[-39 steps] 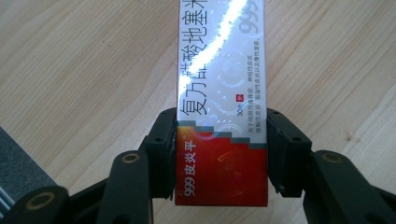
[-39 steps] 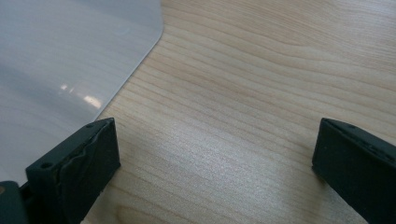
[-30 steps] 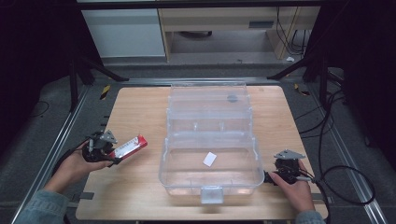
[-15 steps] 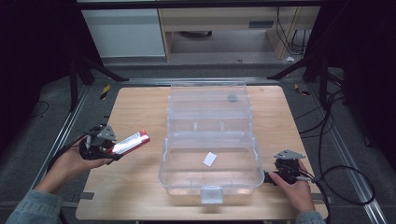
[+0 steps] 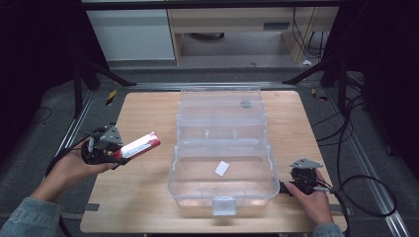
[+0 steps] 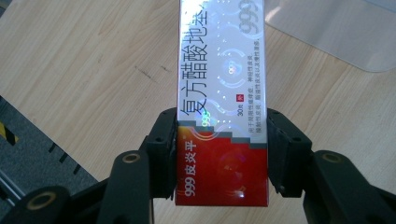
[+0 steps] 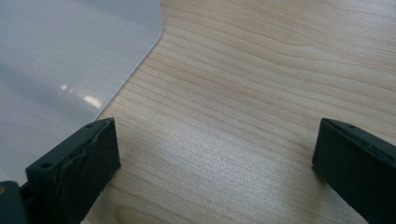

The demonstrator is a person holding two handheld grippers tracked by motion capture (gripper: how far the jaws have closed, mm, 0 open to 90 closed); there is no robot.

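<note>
A red and silver medicine box (image 5: 140,144) (image 6: 221,102) is lifted above the table's left side, and my left gripper (image 5: 114,153) (image 6: 221,158) is shut on its red end. An open clear plastic storage box (image 5: 223,148) stands at the table's middle, its lid tilted back and a small white slip (image 5: 222,168) lying inside. My right gripper (image 5: 285,187) (image 7: 215,163) rests low at the box's right front corner, open, with bare wood between its jaws. A corner of the clear box (image 7: 70,60) shows at the upper left of the right gripper view.
The wooden table (image 5: 143,207) has bare room to the left and right of the clear box. Metal rails (image 5: 370,173) and cables (image 5: 356,187) run along the table's sides. A cabinet (image 5: 133,29) stands beyond the far edge.
My left gripper has lifted the medicine box and tilted it upward, drifting slightly left. The right gripper has stayed in place.
</note>
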